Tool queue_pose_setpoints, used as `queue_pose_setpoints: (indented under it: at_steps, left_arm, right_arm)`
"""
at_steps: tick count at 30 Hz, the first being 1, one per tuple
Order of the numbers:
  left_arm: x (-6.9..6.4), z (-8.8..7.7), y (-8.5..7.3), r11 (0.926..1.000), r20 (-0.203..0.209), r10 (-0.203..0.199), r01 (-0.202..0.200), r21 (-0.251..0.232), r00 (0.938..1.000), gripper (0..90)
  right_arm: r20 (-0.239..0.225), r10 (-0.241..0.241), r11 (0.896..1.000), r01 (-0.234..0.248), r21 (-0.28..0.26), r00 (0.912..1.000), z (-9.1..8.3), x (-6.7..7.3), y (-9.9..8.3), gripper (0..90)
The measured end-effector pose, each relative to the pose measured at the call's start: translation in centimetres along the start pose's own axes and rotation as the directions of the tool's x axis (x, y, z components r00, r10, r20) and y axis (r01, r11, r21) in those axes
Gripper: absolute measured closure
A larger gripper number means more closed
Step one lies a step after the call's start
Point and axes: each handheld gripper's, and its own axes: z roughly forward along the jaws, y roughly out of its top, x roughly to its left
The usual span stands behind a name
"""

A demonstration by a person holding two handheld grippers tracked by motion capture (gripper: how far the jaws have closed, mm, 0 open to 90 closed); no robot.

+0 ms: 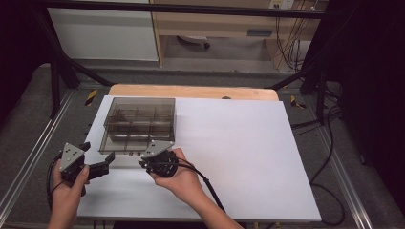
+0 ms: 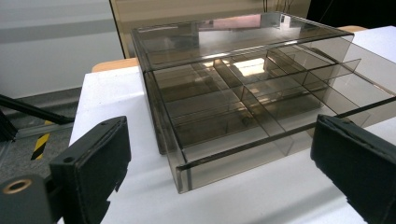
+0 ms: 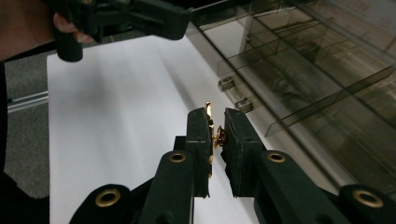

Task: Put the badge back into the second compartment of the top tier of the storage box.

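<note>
A smoky clear plastic box [image 1: 138,121] with several divided compartments stands on the white board's far left part [image 2: 243,98] [image 3: 308,70]. My right gripper [image 3: 217,135] is shut on a small gold metal piece [image 3: 208,109], held just above the board beside the box's near edge. In the high view the right gripper [image 1: 150,160] sits at the box's front edge, under its grey plate. My left gripper [image 1: 98,153] stands open at the box's front left corner. Its jaws [image 2: 224,140] stand wide apart with nothing clamped between them, pointing at the box.
The white board [image 1: 239,152] covers a wooden table [image 1: 191,90]. Two small clasps [image 3: 235,94] sit on the box's side wall. Black frame bars and cables [image 1: 329,143] run around the table. The left gripper [image 3: 140,18] shows beyond the board's far edge in the right gripper view.
</note>
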Motion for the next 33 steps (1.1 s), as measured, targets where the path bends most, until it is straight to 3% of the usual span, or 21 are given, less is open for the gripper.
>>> queue_pose_setpoints:
  at_steps: [9, 15, 25, 33]
  left_arm:
    - [0.0, -0.2, 0.0, 0.9999, -0.011, 0.006, -0.005, 0.014, 0.9999, 5.1]
    - [0.3, 0.0, -0.1, 0.9998, -0.009, -0.007, 0.007, 0.017, 0.9999, 5.2]
    - [0.4, 0.0, -0.2, 0.9997, -0.012, -0.013, 0.013, 0.021, 0.9998, 5.2]
    - [0.3, 0.0, -0.2, 0.9995, 0.001, -0.021, 0.021, 0.022, 0.9998, 5.3]
  right_arm:
    - [0.012, 0.023, 0.999, -0.023, -0.030, 0.9997, 0.1, -0.4, 0.9, 81.0]
    - [0.026, 0.026, 1.000, -0.025, -0.014, 0.9993, -0.3, -1.0, 1.0, 81.0]
    - [0.040, 0.058, 0.996, -0.055, -0.072, 0.9975, -0.9, -1.6, 1.8, 80.9]
    - [0.054, 0.081, 0.992, -0.075, -0.102, 0.9953, -0.8, -2.9, 1.8, 81.0]
